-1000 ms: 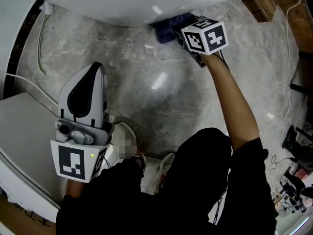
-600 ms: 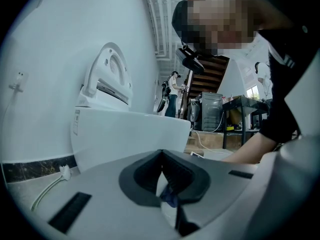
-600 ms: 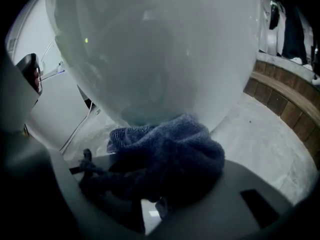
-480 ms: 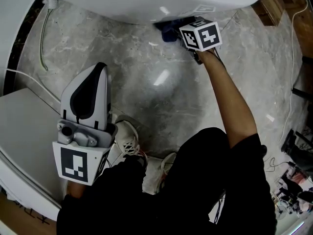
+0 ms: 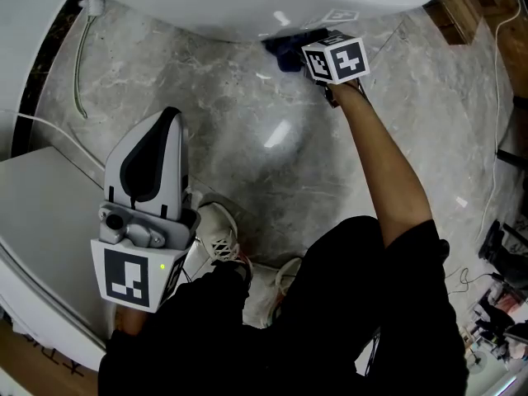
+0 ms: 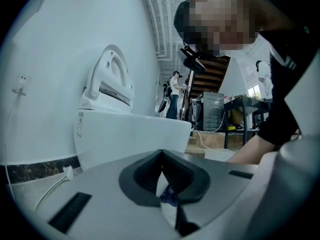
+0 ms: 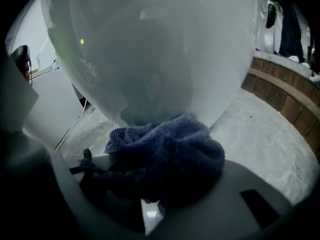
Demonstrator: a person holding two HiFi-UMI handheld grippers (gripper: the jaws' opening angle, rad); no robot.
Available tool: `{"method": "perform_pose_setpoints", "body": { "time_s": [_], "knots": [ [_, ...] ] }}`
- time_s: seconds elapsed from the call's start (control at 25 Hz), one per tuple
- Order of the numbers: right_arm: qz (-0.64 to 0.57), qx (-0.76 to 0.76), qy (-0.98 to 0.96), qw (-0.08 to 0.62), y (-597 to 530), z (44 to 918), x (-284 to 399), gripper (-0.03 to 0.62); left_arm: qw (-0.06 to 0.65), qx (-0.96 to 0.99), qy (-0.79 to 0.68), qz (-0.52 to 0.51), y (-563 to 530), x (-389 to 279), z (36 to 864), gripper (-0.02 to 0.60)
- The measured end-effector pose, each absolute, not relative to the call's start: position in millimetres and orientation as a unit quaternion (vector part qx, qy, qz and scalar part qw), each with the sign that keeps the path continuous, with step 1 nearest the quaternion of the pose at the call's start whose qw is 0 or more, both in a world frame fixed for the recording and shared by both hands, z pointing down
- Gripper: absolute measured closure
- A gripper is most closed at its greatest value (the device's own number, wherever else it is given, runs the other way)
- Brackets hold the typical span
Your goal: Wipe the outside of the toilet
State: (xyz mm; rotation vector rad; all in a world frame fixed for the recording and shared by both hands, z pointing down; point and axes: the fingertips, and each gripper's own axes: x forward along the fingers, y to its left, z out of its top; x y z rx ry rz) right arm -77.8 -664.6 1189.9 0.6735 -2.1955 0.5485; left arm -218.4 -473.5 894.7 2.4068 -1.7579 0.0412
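Observation:
The white toilet point(image 5: 247, 2) fills the top of the head view, and its bowl point(image 7: 150, 49) looms just ahead in the right gripper view. My right gripper point(image 5: 304, 49) is shut on a dark blue cloth point(image 5: 287, 49), bunched between the jaws point(image 7: 165, 154) and pressed against the bowl's lower outside near the floor. My left gripper point(image 5: 158, 122) hangs low at the left, well away from the toilet, jaws closed together with nothing held. In the left gripper view the toilet point(image 6: 130, 134) stands beyond the gripper point(image 6: 162, 158).
A grey marble floor point(image 5: 272, 172) lies below. A white unit point(image 5: 41, 221) stands at the left, with a water hose point(image 5: 78, 56) running by the wall. Wooden steps point(image 5: 466, 7) and cables point(image 5: 497, 106) are at the right. The person's shoes point(image 5: 219, 229) are beside the left gripper.
The right gripper with the cloth has slid a little left and further under the bowl. The left gripper has barely moved.

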Motion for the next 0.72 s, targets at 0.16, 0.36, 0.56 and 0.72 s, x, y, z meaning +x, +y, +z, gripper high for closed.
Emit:
{"method": "perform_pose_setpoints", "body": {
  "time_s": [0.16, 0.36, 0.56, 0.72],
  "knots": [
    [0.208, 0.261, -0.860, 0.386, -658.8, 1183.7, -67.5, 0.494, 0.074, 0.808, -0.585, 0.011, -470.7, -212.7, 889.7, 0.571],
    [0.203, 0.285, -0.865, 0.359, -657.5, 1149.1, -33.9, 0.494, 0.069, 0.814, -0.577, 0.005, -468.8, -201.4, 883.8, 0.571],
    [0.211, 0.343, -0.866, 0.297, -671.1, 1096.8, 6.2, 0.494, 0.063, 0.819, -0.571, -0.001, -467.1, -190.1, 879.8, 0.571],
    [0.181, 0.381, -0.868, 0.261, -682.5, 1048.2, 32.2, 0.494, 0.058, 0.827, -0.558, -0.003, -468.1, -175.4, 876.4, 0.571]
  ]
}}
